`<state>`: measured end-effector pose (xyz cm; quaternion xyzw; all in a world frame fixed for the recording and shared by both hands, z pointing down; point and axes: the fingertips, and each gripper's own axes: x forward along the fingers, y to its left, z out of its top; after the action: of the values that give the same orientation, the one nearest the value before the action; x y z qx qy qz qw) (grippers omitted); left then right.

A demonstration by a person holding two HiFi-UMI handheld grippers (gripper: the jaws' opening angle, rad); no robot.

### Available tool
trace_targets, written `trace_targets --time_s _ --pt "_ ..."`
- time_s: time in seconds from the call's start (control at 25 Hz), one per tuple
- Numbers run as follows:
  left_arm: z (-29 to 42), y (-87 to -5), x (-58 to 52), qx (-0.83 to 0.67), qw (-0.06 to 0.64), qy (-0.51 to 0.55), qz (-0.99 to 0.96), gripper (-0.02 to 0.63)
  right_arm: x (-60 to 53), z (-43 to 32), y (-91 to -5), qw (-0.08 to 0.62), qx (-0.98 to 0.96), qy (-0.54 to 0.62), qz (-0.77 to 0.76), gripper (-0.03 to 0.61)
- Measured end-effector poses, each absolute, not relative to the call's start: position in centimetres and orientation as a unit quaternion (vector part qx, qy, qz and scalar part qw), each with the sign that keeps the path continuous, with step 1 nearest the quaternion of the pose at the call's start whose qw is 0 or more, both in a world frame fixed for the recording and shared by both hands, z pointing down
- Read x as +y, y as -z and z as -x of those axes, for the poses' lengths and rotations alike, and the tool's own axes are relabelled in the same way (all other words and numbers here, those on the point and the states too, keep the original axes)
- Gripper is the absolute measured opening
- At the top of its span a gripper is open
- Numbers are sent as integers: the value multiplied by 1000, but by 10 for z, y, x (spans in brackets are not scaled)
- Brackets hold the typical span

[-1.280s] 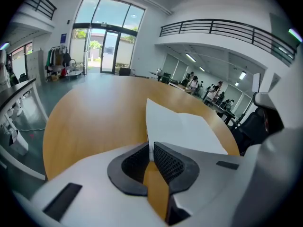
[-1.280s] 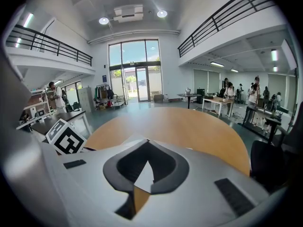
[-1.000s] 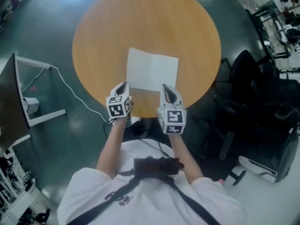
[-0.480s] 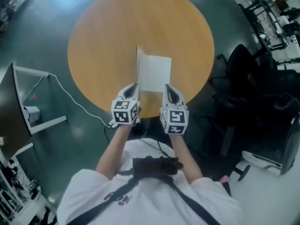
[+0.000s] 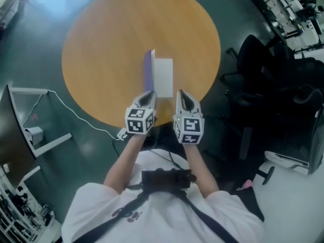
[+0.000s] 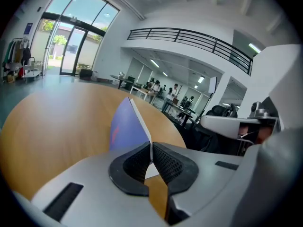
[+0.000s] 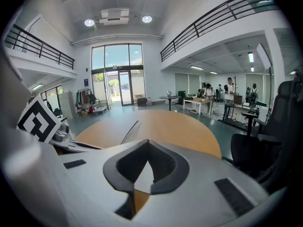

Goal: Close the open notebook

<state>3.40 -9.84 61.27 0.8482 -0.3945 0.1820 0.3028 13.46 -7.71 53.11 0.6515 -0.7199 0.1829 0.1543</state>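
The notebook (image 5: pixel 163 77) lies near the front edge of the round wooden table (image 5: pixel 101 44), its right white page flat. Its left cover (image 5: pixel 148 70), purple-blue outside, stands about upright over the spine. My left gripper (image 5: pixel 150 93) is shut on the near edge of that cover; in the left gripper view the cover (image 6: pixel 125 129) runs straight in between the pads of the left gripper (image 6: pixel 151 155). My right gripper (image 5: pixel 181 93) sits just right of the notebook's near corner. Its jaws are shut, and in the right gripper view white page shows below the right gripper (image 7: pixel 148 143).
Black office chairs (image 5: pixel 258 59) stand right of the table. A white cable (image 5: pixel 76 113) trails over the floor at the left, towards a desk with a monitor (image 5: pixel 12 130). The far half of the table top is bare wood.
The notebook lay flat open a second ago. My left gripper has swung the left cover up and rightwards until it stands on edge. The right gripper has shifted a little.
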Motion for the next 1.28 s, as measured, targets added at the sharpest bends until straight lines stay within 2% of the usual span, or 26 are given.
trace_targets --time_s 0.56,0.96,1.28 --pt "-107 -683 -87 -330 298 -254 -859 29 -67 -162 -542 149 -693 -205 -675 23" --pt "-117 -733 -85 -309 314 -316 -840 31 -60 -176 -555 147 -670 -227 -691 23" --pt "-127 -741 -85 -290 306 -324 -847 32 -56 -182 -554 139 -662 -230 -699 22"
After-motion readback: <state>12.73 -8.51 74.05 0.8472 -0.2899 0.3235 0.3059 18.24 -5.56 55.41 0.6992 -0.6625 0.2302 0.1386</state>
